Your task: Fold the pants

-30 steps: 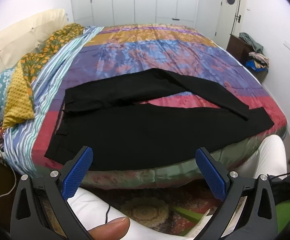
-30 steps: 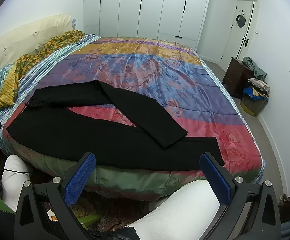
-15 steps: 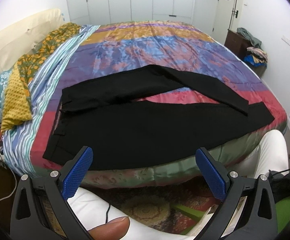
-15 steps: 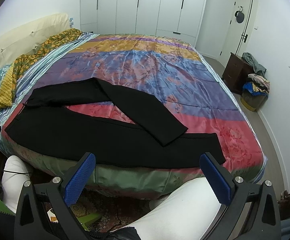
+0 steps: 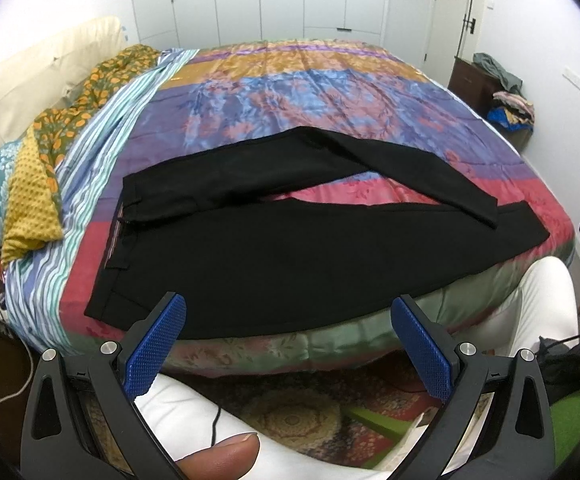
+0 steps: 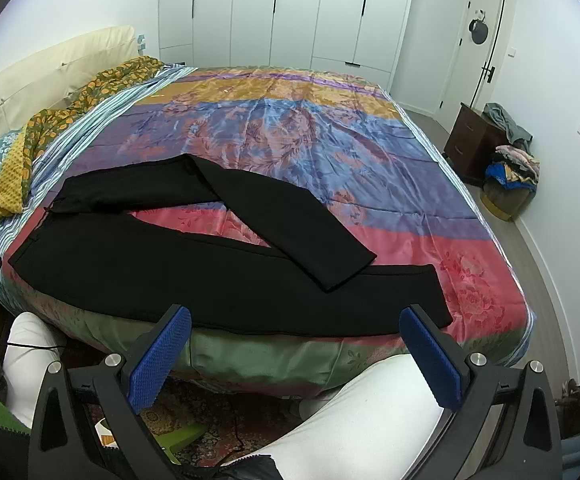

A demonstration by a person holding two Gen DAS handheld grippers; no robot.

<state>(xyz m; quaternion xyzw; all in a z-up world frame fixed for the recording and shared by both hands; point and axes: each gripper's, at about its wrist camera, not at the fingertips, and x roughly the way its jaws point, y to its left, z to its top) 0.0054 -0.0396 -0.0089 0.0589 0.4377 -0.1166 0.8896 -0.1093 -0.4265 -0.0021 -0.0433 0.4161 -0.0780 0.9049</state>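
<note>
Black pants (image 5: pixel 290 248) lie spread on the near part of a bed with a colourful satin cover (image 5: pixel 310 92). The waistband is at the left and the near leg runs along the bed's front edge. The far leg (image 6: pixel 290 224) bends diagonally and its cuff lies over the near leg. The pants also show in the right wrist view (image 6: pixel 194 272). My left gripper (image 5: pixel 288 342) is open and empty, held off the bed's front edge. My right gripper (image 6: pixel 296 348) is open and empty, also short of the edge.
Pillows and a yellow cloth (image 5: pixel 30 200) lie at the bed's left side. A dark nightstand (image 6: pixel 474 140) and a basket of clothes (image 6: pixel 508 184) stand by the right wall. The person's white-clad legs (image 6: pixel 370 412) and a patterned rug (image 5: pixel 310 408) are below.
Both grippers have risen a little and drifted toward the bed; the view shifts slightly. The pants have not moved and both grippers stay open.
</note>
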